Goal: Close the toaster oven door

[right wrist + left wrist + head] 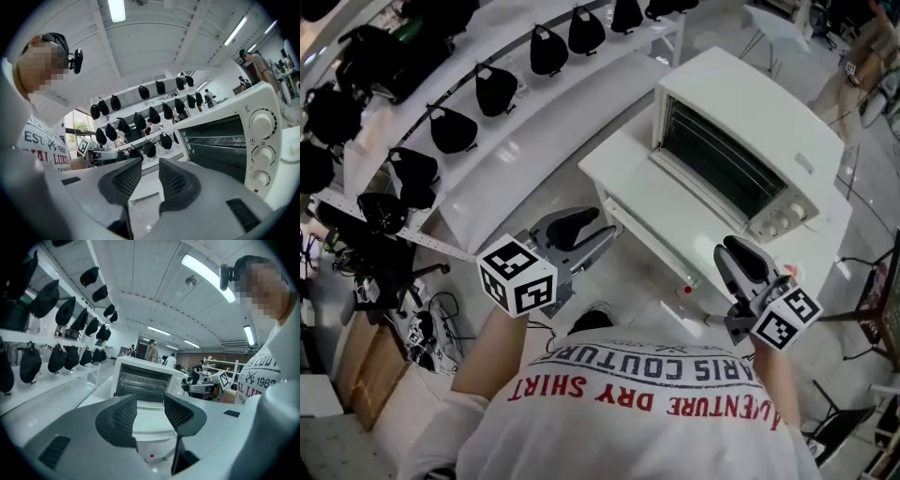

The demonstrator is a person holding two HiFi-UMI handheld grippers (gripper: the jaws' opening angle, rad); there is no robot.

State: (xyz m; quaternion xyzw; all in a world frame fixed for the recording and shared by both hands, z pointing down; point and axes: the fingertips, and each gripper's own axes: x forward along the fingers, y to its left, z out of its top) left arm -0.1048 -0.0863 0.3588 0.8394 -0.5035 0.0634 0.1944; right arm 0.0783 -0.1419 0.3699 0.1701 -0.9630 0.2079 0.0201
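Left gripper jaws stand apart with nothing between them; right gripper is also parted, with a narrower gap, and empty. Neither touches the door, which lies folded down flat toward me, near both grippers. I'd call the task not started: the door is fully down, so the whole lift-and-shut is left. Toaster oven sits on the white table, white body, dark cavity and rack exposed, three knobs beside the opening.
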